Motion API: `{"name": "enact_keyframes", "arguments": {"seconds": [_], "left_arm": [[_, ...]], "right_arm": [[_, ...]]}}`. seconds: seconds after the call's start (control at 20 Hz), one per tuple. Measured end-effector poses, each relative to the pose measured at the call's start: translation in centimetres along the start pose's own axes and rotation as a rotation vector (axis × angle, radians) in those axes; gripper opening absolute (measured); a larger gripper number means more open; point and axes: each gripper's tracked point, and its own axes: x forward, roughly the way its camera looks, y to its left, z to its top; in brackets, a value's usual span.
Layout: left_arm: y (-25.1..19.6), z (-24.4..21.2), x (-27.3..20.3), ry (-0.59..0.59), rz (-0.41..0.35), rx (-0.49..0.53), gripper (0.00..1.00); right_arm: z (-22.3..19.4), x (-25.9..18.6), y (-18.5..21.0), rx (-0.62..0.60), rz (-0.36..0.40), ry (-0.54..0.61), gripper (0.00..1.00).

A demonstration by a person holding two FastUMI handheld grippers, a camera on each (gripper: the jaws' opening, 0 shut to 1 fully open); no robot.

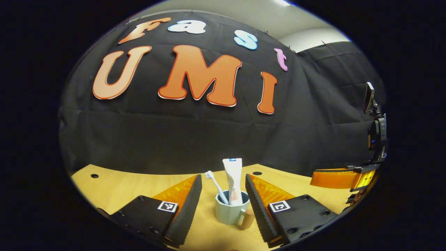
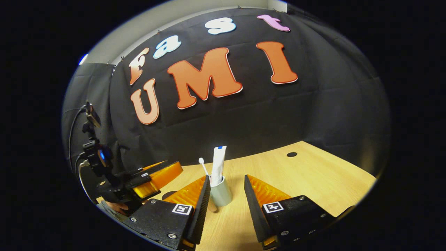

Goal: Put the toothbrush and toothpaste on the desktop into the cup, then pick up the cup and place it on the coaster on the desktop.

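- Pale grey-green cup (image 1: 230, 212), glazed by the look of it, stands upright on the wooden desk (image 1: 115, 188), out in the open top and well clear of its far edge. A light wooden handle (image 1: 247, 219) sticks out on the side facing the left gripper.
- Toothbrush (image 1: 216, 187) and toothpaste (image 1: 233, 179) already stand in the cup, leaning on its rim.
- Handling, as a judgement: rigid, smooth, likely slippery and breakable; top-heavy with the tall tube, so a tilt could tip the contents out. Best hold seems across the body, low, or on the handle.
- Coaster: a dark patch on the desk to the cup's left in the right gripper view may be it; cannot tell.
- Left gripper (image 1: 223, 204): level and low over the desk, jaws spread to either side of the cup, not touching.
- Right gripper (image 2: 226, 198): also low, jaws spread, cup just ahead by the left finger; no contact visible.
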Motion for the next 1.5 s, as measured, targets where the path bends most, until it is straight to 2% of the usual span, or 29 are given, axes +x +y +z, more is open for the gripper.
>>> {"name": "enact_keyframes", "arguments": {"seconds": [0.1,0.4,0.7,0.9,1.1,1.5], "left_arm": [[1.2,0.5,-1.9,0.005,0.020,0.009,0.90],[5.4,1.1,-7.0,0.009,0.104,0.041,0.89],[8.3,0.4,-10.4,0.021,0.149,0.022,0.90],[9.9,-1.0,-12.0,0.036,0.163,-0.030,0.92],[11.1,-2.7,-13.4,0.050,0.170,-0.078,0.93],[14.0,-5.3,-15.3,0.068,0.194,-0.161,0.93]], "right_arm": [[-1.2,1.0,1.3,-0.006,0.012,0.058,0.59],[-4.2,3.8,4.1,-0.025,0.026,0.245,0.59],[-6.0,6.5,4.2,-0.088,-0.032,0.419,0.60],[-7.2,7.2,4.7,-0.159,-0.072,0.523,0.60],[-9.1,8.3,5.8,-0.175,-0.063,0.624,0.59],[-11.5,9.3,5.1,-0.261,-0.153,0.796,0.59]]}}
